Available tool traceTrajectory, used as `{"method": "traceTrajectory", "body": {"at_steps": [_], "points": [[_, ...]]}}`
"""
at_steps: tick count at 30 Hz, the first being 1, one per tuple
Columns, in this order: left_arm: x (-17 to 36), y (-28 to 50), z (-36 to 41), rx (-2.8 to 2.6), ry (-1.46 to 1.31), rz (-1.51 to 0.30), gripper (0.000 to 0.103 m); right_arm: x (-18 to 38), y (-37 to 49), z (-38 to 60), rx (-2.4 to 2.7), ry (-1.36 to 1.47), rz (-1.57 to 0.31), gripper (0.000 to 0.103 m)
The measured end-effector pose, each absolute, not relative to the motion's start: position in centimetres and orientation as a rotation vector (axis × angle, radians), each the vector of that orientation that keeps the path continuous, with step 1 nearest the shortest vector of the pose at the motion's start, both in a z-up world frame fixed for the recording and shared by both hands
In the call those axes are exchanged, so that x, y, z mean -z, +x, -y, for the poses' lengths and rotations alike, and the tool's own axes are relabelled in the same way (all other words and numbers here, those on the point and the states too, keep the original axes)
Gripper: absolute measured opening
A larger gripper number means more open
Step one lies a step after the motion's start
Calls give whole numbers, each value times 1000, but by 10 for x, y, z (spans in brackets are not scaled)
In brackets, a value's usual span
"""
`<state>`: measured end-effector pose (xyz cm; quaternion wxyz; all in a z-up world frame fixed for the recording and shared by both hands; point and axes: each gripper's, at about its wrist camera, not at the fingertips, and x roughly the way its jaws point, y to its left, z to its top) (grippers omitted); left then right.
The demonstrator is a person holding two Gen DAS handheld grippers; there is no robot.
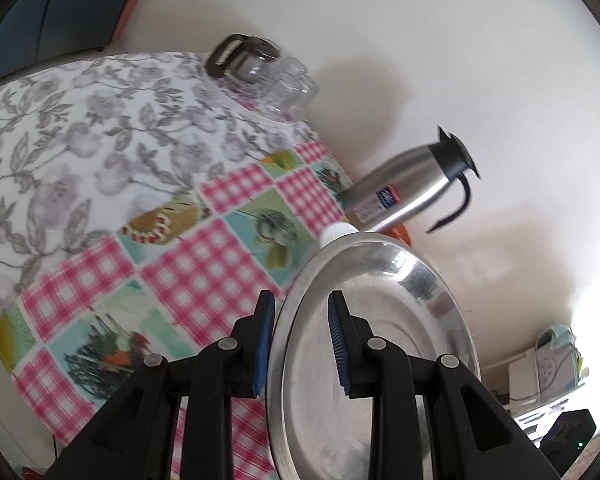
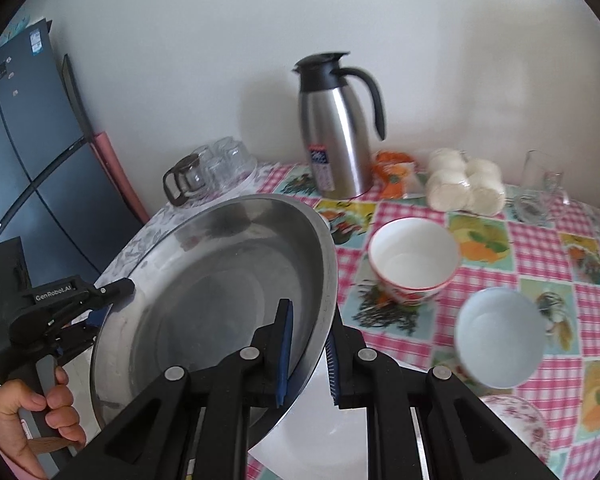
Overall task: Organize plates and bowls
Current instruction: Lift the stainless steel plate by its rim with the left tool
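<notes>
The right gripper (image 2: 308, 354) pinches the near rim of a large steel plate (image 2: 220, 288), one blue pad inside the dish and one under the lip. On the far rim the left gripper (image 1: 300, 340) does the same, its pads closed across the plate's edge, with the person's hand (image 2: 32, 412) on its handle. Between them the plate hangs tilted above the table, clear of the checked cloth (image 2: 540, 240). A white plate (image 2: 332, 432) lies directly beneath.

The step looks like a two-handed carry, so both grips should stay equally firm and the hands should travel together; if one leads, the smooth rim may twist out of the pads. Levelling the plate before lowering would help. To the right stand a red-rimmed bowl (image 2: 414, 260) and a pale blue bowl (image 2: 500, 340), with a steel jug (image 2: 336, 128) behind; the path should keep wide of these.
</notes>
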<state>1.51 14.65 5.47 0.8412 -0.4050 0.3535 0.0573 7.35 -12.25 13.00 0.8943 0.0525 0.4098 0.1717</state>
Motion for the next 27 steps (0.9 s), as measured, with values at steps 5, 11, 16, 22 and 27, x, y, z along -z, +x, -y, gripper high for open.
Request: {"method": "traceTrajectory", "body": {"at_steps": [5,11,16,22,27], "points": [[-63,17,-121,-58,-833,-732,28,-141,62,148,-316,117,-821,17],[-69,20,-91,22,-815,-736,28,-157,45,180,-271,143,-765,17],[-71,22,-71,82,-803,-738,28,-164,34,202,-233,152,-734,17],[-69,22,-48,135,-790,-758,28,-167,18,226,-196,171,-715,18],[-70,23,-30,174,-764,-774,28,-166,4,243,-162,172,-708,18]]}}
